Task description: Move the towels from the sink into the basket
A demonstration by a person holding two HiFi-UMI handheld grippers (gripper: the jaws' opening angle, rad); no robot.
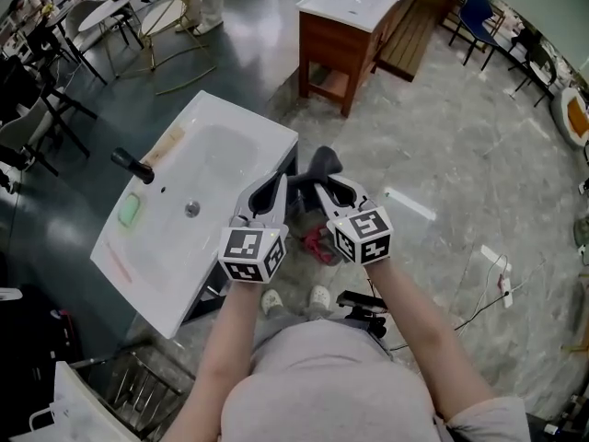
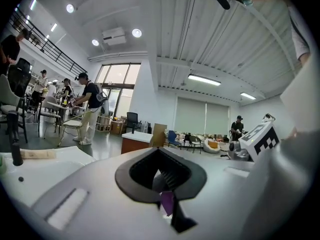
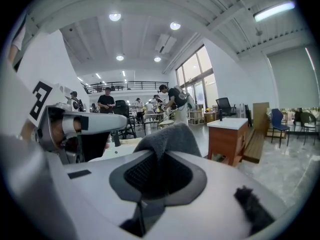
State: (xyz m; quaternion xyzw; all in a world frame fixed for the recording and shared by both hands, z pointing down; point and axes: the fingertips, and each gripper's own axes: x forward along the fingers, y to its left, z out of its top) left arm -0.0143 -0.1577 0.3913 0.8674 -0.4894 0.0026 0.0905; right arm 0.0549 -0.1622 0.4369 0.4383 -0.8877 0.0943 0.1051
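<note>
**First onlooker:** Towel on the move. The right gripper (image 1: 331, 188) is clamped on a dark grey towel (image 1: 324, 160), which bunches up just ahead of its fingertips. The left gripper (image 1: 269, 191), just beside it, has its jaws pressed together with no cloth in them. Only a purple sliver shows where they meet.

**Second onlooker:** And the basket?

**First onlooker:** I can't pick one out for certain. A red cloth (image 1: 318, 245) lies low down, below and between the two sets of fingers, near the person's shoes (image 1: 272, 299). Whether it sits in a basket I can't tell. The sink (image 1: 244, 122) spreads out to the left of the left fingers, and its basin shows no towel.

**Second onlooker:** How should the carry go?

**First onlooker:** My guess: hold the squeeze firm and swing the towel clear of the sink's corner. Lower it right over the basket, and only then part the jaws. The grip looks to be on a small fold, so a snag could tug it loose.

**Second onlooker:** Anything in the way?

**First onlooker:** The sink's corner sits right under the left fingers. A black faucet (image 1: 133, 165) and a green soap (image 1: 129, 211) are farther left. A black device (image 1: 363, 307) stands on the floor behind the right fingers. A wooden cabinet (image 1: 345, 40) is well ahead of both.
</note>
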